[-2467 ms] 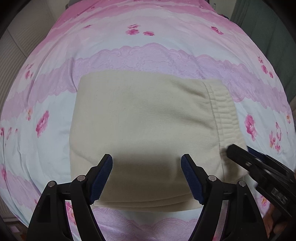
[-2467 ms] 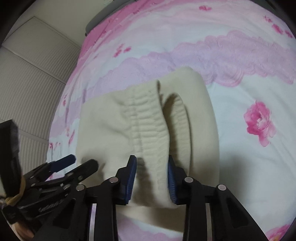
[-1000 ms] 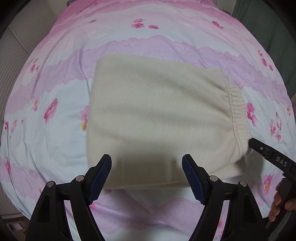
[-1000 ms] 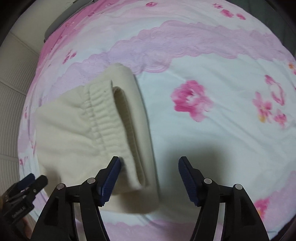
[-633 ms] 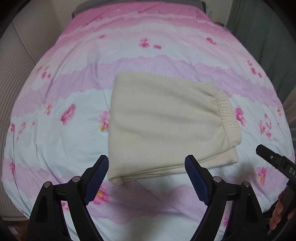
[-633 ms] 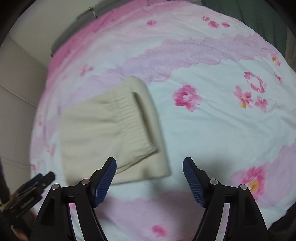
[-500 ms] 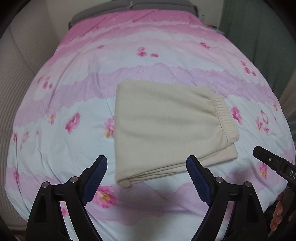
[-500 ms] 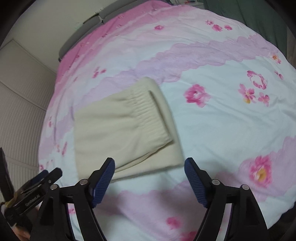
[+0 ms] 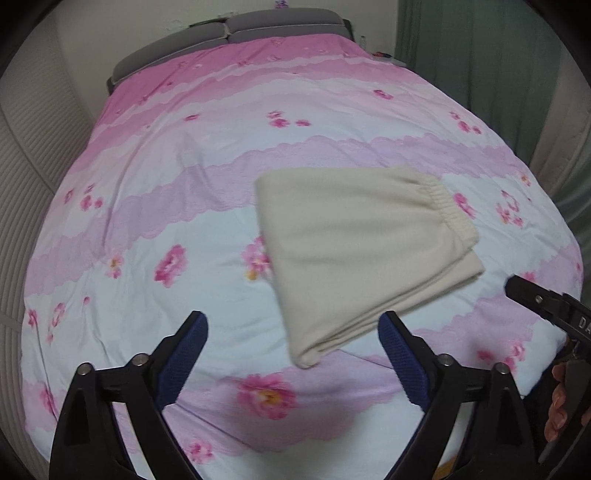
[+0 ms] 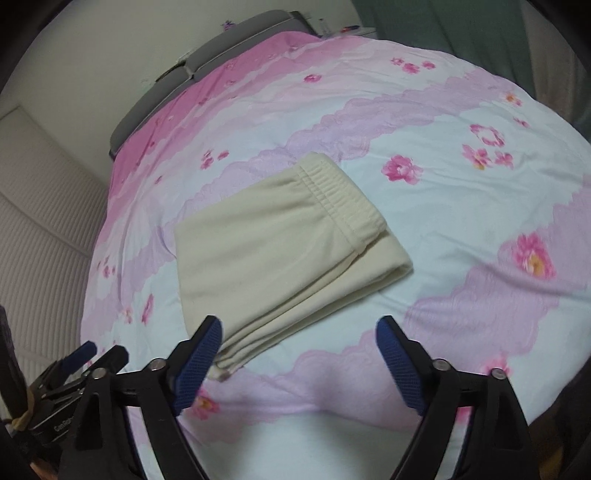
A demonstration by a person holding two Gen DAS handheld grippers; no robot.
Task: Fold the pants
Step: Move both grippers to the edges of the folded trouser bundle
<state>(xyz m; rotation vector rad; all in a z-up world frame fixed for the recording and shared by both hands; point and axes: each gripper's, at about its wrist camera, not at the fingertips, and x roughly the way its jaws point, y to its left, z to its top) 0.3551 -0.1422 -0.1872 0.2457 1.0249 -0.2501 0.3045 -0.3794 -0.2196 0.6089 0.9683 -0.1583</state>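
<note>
Cream pants [image 9: 362, 251] lie folded into a flat rectangle on the pink flowered bedspread [image 9: 155, 206], their elastic waistband [image 9: 447, 201] on the right side. In the right wrist view the same pants [image 10: 280, 254] show stacked layers along the near edge. My left gripper [image 9: 291, 354] hangs above the bed short of the pants, its jaws still opening, nothing between them. My right gripper [image 10: 297, 360] is also lifted clear, jaws opening and empty. Neither touches the cloth.
A grey headboard [image 9: 236, 31] closes the far end of the bed. Green curtains [image 9: 480, 62] hang at the right, a ribbed white wall panel [image 9: 26, 155] at the left. A hand [image 9: 557, 410] holds the other gripper's handle at the right edge.
Both grippers let go of the pants, opened wider and pulled back and up. The folded pants now look smaller and lie alone on the bed.
</note>
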